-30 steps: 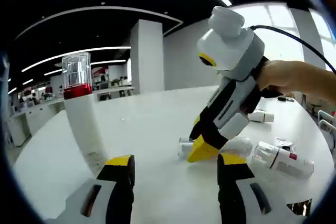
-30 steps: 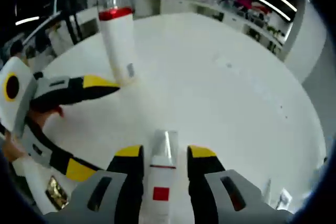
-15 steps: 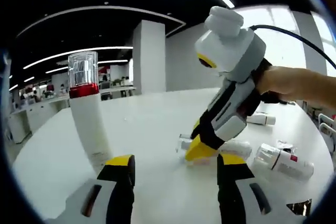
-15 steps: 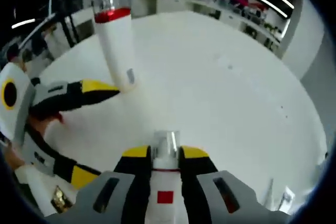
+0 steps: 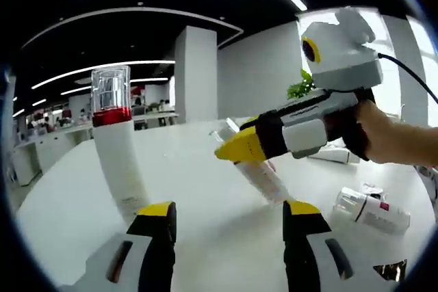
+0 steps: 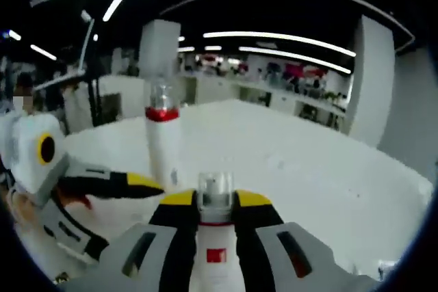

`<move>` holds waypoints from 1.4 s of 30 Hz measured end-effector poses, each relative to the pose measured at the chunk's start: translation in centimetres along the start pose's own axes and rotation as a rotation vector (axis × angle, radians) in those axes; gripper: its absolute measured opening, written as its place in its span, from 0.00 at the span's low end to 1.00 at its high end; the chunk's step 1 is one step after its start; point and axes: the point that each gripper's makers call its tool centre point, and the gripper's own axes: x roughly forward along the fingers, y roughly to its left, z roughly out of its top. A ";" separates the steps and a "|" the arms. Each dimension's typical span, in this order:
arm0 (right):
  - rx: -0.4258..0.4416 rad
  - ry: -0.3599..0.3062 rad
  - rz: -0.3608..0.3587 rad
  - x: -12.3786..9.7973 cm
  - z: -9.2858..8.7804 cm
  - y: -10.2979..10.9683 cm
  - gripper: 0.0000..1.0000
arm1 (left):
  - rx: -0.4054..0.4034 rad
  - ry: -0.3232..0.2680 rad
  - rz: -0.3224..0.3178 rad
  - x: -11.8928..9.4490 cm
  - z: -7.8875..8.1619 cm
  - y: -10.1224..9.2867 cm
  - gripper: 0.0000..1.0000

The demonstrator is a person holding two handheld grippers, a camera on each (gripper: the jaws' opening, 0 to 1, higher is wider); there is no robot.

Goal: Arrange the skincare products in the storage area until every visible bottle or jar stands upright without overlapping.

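Left gripper view: right tongs clamp a tilted bottle.
You're carrying it beside the upright tube; its base points deskward. Left tongs gape empty.

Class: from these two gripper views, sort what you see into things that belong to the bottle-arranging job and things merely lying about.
Job:
upright bottle
held bottle, in right gripper
lying bottle
far bottle, lying
left gripper, open

Lying about:
foil scrap
plant

a green plant stands behind the white table.
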 end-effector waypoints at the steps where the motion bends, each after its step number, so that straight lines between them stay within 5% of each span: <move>1: 0.029 -0.045 -0.003 -0.1 0.5 0.1 0.20 | -0.001 -0.002 0.001 0.0 0.0 0.0 0.65; 4: 0.092 -0.196 -0.030 -0.7 2.0 -0.2 0.20 | -0.003 -0.006 0.002 0.0 0.2 0.1 0.65; 7: 0.135 -0.274 -0.036 -1.0 2.3 -0.1 0.20 | -0.003 -0.005 0.004 0.0 0.2 0.2 0.65; 10: 0.140 -0.218 -0.007 -0.4 0.9 0.7 0.20 | -0.003 -0.005 0.002 0.1 0.2 0.2 0.64; 16: 0.142 -0.252 0.104 -0.6 2.2 3.2 0.20 | 0.001 -0.048 -0.003 0.1 1.0 -0.1 0.55; 23: 0.140 -0.263 0.140 -1.7 2.6 3.9 0.20 | 0.014 -0.052 -0.014 -0.3 0.9 -0.3 0.24; 27: 0.154 -0.244 0.113 -2.1 1.4 3.7 0.20 | 0.021 -0.040 -0.015 -0.2 0.6 -0.4 0.23; 33: 0.014 -0.204 0.048 -2.1 0.3 4.5 0.20 | 0.053 -0.001 -0.033 0.2 -0.6 -1.3 0.21; 35: 0.013 -0.184 0.049 -1.9 -0.3 4.7 0.20 | 0.050 0.042 -0.040 0.3 -1.5 -1.5 0.21; 39: 0.098 -0.164 0.092 -2.2 -0.4 4.8 0.22 | -0.018 0.039 -0.074 0.2 -1.3 -1.9 0.20; 42: 0.082 -0.117 0.109 -2.3 -1.7 4.8 0.33 | -0.043 0.038 -0.081 0.2 -1.3 -1.5 0.20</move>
